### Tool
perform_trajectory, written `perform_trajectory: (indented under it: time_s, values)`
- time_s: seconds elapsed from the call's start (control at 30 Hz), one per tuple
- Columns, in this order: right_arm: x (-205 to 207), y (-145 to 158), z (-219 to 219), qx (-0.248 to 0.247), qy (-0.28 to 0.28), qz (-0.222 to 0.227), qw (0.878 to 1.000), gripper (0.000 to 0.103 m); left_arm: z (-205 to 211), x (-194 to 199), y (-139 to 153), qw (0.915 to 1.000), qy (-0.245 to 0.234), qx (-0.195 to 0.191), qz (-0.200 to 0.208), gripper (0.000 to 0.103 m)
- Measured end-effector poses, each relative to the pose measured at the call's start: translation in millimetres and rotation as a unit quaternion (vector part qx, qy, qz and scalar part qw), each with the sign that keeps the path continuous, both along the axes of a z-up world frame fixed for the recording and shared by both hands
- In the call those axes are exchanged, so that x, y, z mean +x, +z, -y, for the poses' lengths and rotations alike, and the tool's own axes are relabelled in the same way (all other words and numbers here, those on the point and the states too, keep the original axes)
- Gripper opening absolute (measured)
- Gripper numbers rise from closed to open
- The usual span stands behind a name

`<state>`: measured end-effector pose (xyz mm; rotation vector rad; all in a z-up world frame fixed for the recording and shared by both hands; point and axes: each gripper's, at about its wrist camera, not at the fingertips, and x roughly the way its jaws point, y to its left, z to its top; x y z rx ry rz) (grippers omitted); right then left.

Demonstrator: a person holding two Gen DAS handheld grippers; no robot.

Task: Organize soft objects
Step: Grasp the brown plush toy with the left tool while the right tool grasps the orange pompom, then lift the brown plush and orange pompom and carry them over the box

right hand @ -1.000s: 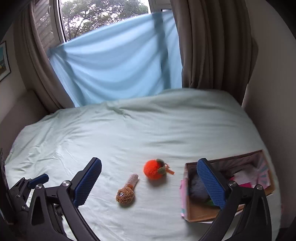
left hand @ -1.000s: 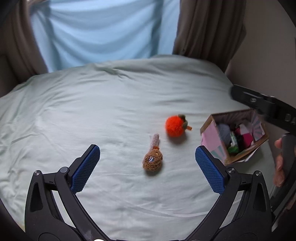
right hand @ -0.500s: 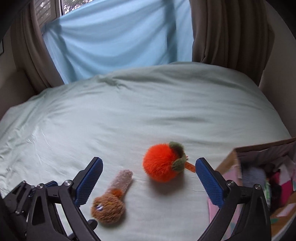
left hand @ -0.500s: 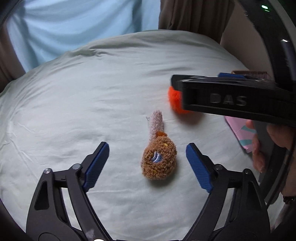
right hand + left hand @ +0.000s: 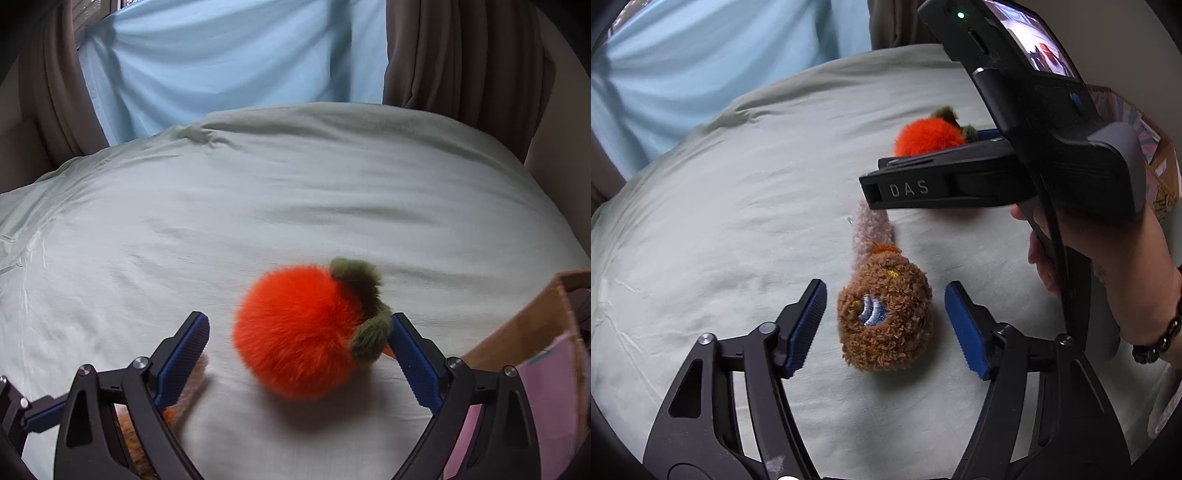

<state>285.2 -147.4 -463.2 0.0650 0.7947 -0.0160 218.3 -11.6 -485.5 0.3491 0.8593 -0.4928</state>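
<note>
A brown fuzzy toy (image 5: 884, 319) with a pale pink tail lies on the bed sheet. My left gripper (image 5: 884, 328) is open, its blue pads on either side of the toy, not touching it. A fluffy orange ball toy (image 5: 301, 330) with a green leafy top lies further right; it also shows in the left wrist view (image 5: 929, 136). My right gripper (image 5: 299, 354) is open around the orange toy, its right pad touching the green leaf. The right gripper's body (image 5: 960, 184) partly hides the orange toy in the left wrist view.
A cardboard box (image 5: 535, 332) with pink paper stands at the right, close to the right gripper. The pale green sheet (image 5: 258, 206) covers the bed. Brown curtains (image 5: 461, 55) and a light blue cloth (image 5: 229, 55) hang behind.
Both grippers moved forward and down. The left one now straddles the brown toy, the right one now straddles the orange toy. Both jaws have narrowed somewhat.
</note>
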Motion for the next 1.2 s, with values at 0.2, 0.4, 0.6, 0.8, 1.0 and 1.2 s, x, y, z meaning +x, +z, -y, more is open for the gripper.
perform_trajectory:
  time_s: [0.2, 0.4, 0.6, 0.8, 1.0, 1.2]
  values:
    - [13, -15, 1, -0.002, 0.001, -0.012, 1.000, 0.071, -1, 4, -10, 0.9999, -0.007, 0.007, -0.008, 0.045]
    - [18, -18, 1, -0.012, 0.001, -0.012, 1.000, 0.044, -6, 8, -10, 0.9998, -0.011, -0.002, -0.013, 0.039]
    - [16, -13, 3, -0.008, -0.003, -0.009, 1.000, 0.040, -11, 11, -1, 0.9995, 0.002, -0.022, -0.023, 0.037]
    - [8, 8, 4, -0.003, -0.005, -0.002, 1.000, 0.039, -16, 13, 19, 0.9991, 0.017, -0.034, -0.018, 0.037]
    - [-8, 43, 9, 0.005, -0.008, 0.010, 1.000, 0.039, -13, 9, 54, 0.9989, 0.023, -0.040, -0.004, 0.037]
    - [-30, 91, 22, 0.010, -0.007, 0.025, 1.000, 0.039, -2, 2, 106, 0.9983, 0.030, -0.048, 0.018, 0.037]
